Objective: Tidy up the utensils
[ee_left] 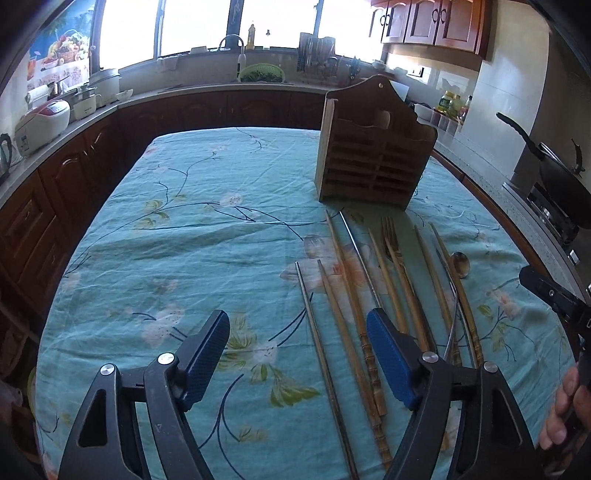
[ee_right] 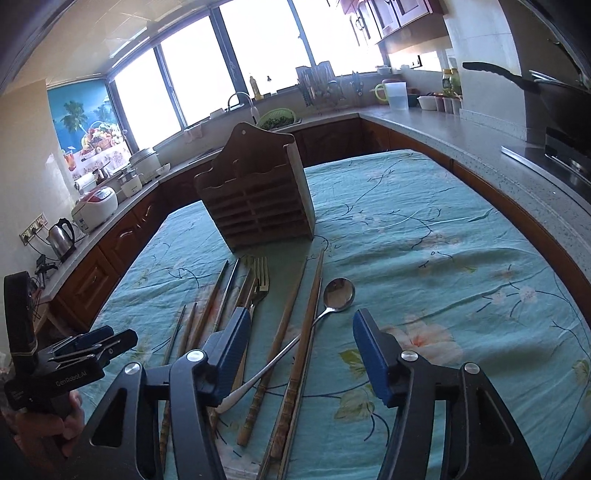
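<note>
A kitchen in daylight: wide windows (ee_right: 207, 74) glare white behind the sink faucet (ee_left: 232, 40). A pale stone counter (ee_right: 480, 147) wraps around 3 sides over dark red-brown wooden cabinets (ee_left: 44, 206); matching wall cabinets (ee_left: 432, 22) hang at upper right. A table under a teal floral tablecloth (ee_left: 192, 229) fills the middle. A white rice cooker (ee_left: 44, 118), a steel kettle (ee_right: 62, 236), a green colander (ee_left: 263, 72), a black wok (ee_left: 561, 177) and a tropical fruit poster (ee_right: 85, 122) line the edges.

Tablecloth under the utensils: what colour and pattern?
Teal cloth with a floral branch print, clearest in the left wrist view.
</note>
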`<state>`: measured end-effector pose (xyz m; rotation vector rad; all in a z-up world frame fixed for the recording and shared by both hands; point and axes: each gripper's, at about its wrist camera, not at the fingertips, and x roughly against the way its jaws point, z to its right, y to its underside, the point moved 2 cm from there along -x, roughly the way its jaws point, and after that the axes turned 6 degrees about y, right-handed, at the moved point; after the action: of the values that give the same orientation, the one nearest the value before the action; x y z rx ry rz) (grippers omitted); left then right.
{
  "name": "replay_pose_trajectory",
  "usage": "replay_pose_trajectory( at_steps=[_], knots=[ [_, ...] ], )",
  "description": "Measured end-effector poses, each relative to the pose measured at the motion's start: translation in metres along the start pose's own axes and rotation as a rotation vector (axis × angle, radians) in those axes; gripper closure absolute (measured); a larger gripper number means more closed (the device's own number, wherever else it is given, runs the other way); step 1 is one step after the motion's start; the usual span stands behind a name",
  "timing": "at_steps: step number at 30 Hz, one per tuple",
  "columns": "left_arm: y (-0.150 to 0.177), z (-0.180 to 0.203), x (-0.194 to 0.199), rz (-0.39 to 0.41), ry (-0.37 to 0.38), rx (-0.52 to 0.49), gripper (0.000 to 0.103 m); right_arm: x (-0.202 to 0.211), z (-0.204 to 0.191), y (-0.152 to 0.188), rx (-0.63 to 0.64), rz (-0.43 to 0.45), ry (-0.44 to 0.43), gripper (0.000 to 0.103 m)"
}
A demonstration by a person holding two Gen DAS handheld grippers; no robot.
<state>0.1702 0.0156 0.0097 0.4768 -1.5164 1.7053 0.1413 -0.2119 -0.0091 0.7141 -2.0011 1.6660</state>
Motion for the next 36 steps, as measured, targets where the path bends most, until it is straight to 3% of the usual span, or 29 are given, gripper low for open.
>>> replay_pose_trajectory(
  at_steps=[12,20,22,24,26,31,36],
  knots=[
    [-0.039,-0.019,-0.057,-0.137,0.003,0.003,0.051,-0.086,-0.008,-0.034,0.038,-0.143,0.001,0.072],
    [-0.048,-0.014,-0.097,-0.193,0.009,-0.032,0.062,-0.134,-0.001,-0.047,0.025,-0.24,0.025,0.082],
    [-0.05,-0.013,-0.099,-0.198,0.011,-0.039,0.069,-0.139,-0.001,-0.048,0.027,-0.25,0.024,0.088],
    [-0.05,-0.012,-0.102,-0.198,-0.011,-0.066,0.088,-0.144,-0.002,-0.047,0.032,-0.266,0.017,0.097],
    [-0.05,-0.01,-0.103,-0.196,-0.021,-0.099,0.097,-0.145,-0.003,-0.046,0.034,-0.27,0.011,0.098],
    [-0.051,-0.017,-0.098,-0.191,0.04,-0.055,0.1,-0.13,-0.006,-0.05,0.015,-0.233,-0.034,0.099],
    [-0.058,-0.024,-0.071,-0.131,0.08,-0.026,0.1,-0.099,-0.007,-0.057,-0.004,-0.179,-0.074,0.099]
  ],
)
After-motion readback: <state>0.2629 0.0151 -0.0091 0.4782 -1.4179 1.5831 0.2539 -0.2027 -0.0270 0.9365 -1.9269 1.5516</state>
